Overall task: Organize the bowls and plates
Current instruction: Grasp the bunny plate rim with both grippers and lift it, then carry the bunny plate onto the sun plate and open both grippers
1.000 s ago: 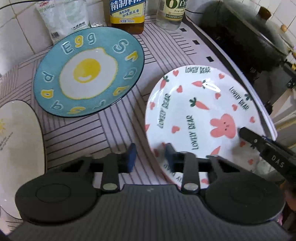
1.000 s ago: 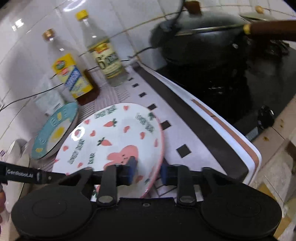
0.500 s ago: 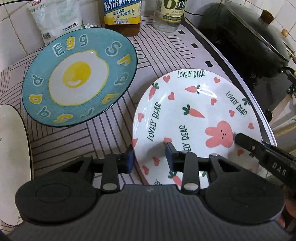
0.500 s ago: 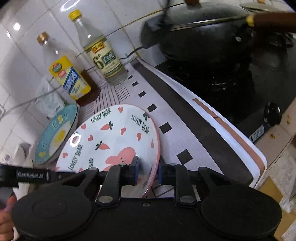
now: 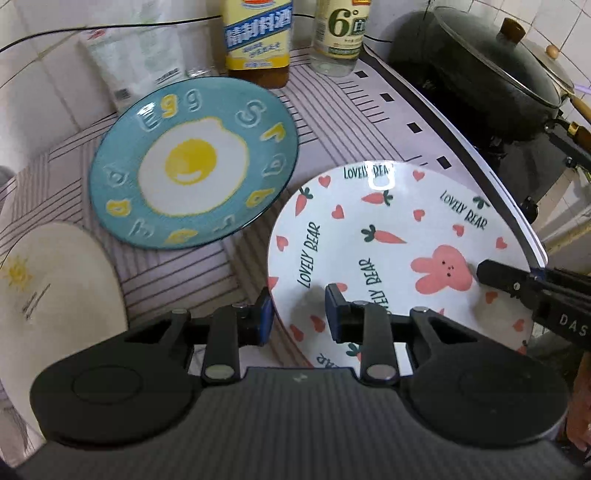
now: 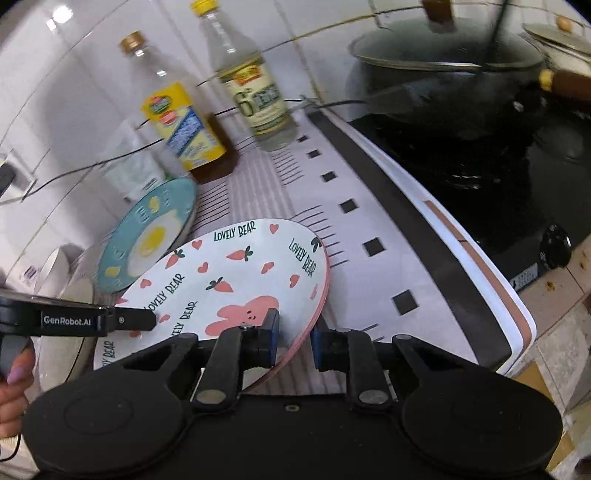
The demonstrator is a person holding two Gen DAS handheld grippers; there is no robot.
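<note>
The white rabbit-and-carrot plate (image 5: 388, 229) is held between both grippers, a little above the striped counter mat (image 5: 177, 273). My left gripper (image 5: 299, 317) straddles its left rim, one pad under the edge and one on the face, and its jaws are closing. At the plate's right rim my right gripper (image 6: 295, 338) has its jaws closing on the pink edge (image 6: 321, 295). The blue egg plate (image 5: 192, 166) lies flat behind it. A cream plate with a sun (image 5: 55, 295) sits at the left.
Two bottles (image 5: 258, 37) (image 5: 340, 33) and a white bag (image 5: 140, 62) stand along the tiled wall. A black lidded wok (image 6: 443, 85) sits on the stove at the right, past the mat's edge (image 6: 424, 236). A hand (image 6: 14, 373) holds the left gripper.
Both grippers have risen slightly with the rabbit plate between them. The plate now tilts up off the mat. The egg plate and the cream plate have not moved.
</note>
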